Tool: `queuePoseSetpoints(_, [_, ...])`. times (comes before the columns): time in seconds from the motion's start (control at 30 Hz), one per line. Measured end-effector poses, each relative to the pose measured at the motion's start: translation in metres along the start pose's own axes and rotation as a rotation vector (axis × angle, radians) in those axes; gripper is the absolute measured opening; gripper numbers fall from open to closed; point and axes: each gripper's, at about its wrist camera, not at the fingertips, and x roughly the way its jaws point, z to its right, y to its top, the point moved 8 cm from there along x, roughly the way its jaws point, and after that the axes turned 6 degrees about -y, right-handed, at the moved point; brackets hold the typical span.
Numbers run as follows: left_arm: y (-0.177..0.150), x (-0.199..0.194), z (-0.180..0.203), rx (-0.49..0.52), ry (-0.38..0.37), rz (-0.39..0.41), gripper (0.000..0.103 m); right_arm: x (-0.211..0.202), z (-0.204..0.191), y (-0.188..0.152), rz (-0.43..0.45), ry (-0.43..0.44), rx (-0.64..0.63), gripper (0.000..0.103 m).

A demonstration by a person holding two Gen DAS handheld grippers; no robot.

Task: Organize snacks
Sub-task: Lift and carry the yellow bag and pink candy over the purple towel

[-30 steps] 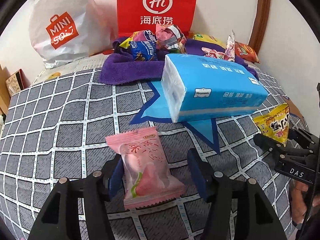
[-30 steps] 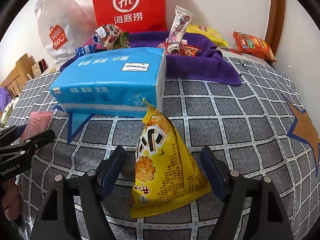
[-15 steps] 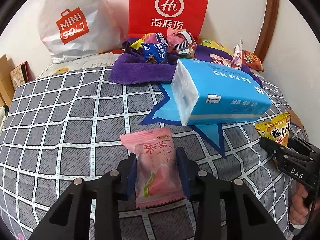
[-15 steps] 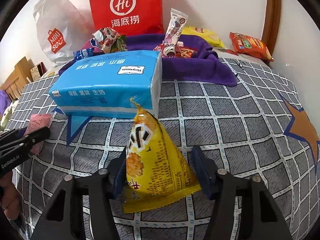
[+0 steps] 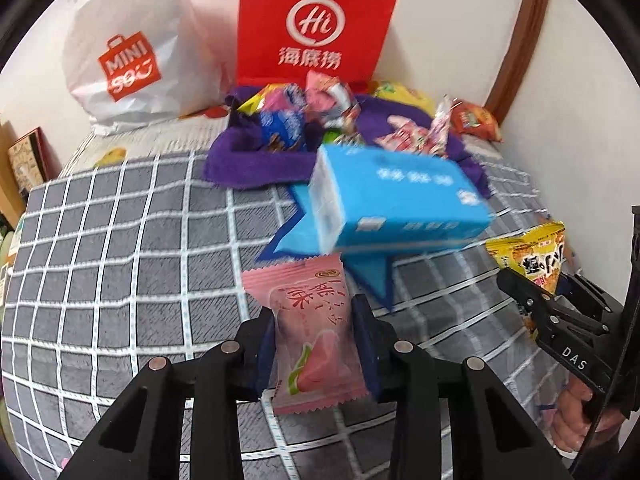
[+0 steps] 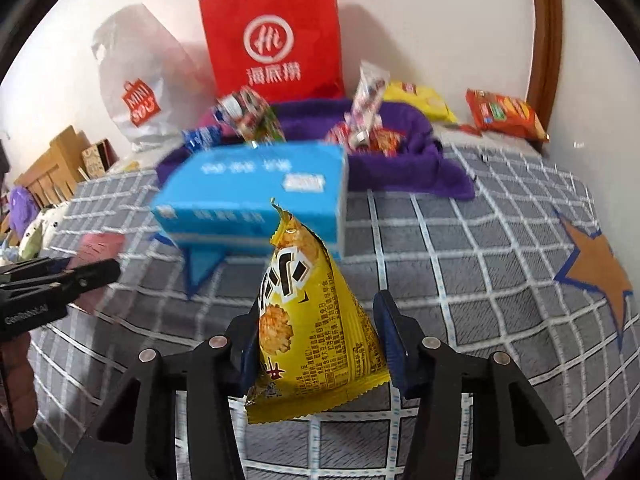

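The left gripper (image 5: 316, 344) clamps the pink packet (image 5: 314, 336), the right gripper (image 6: 318, 340) is closing on the yellow bag (image 6: 308, 320); the purple towel (image 5: 256, 160) lies straight ahead of both

A pink sealed snack packet (image 5: 316, 340) sits between the two fingers of the left tongs (image 5: 318, 344), above the grey checked bed cover (image 5: 120, 260). A yellow pyramid-shaped crisp bag (image 6: 308, 328) sits between the closing fingers of the right tongs (image 6: 320, 340), to the right of the left tongs. Behind both lies a blue tissue pack (image 5: 400, 204). Behind that, a purple towel (image 6: 400, 168) carries a heap of snacks. A red paper bag (image 5: 316, 28) and, left of it, a white plastic shopping bag (image 5: 132, 60) stand against the wall behind the towel.
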Motion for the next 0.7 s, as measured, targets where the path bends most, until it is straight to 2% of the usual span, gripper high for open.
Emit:
queuePoseSetpoints(0.2, [0.034, -0.017, 0.013, 0.003, -0.025, 0.013, 0.034, -0.029, 0.001, 0.040, 0.060, -0.044, 0.004, 0.050])
queuePoseSetpoints(0.37, [0.068, -0.025, 0.016, 0.024, -0.011, 0.040, 0.034, -0.042, 0.005, 0.078, 0.102, -0.060, 0.017, 0.050])
queuePoseSetpoints(0.7, [0.142, -0.025, 0.008, 0.020, -0.003, 0.082, 0.034, -0.026, 0.005, 0.145, 0.118, -0.113, 0.015, 0.050])
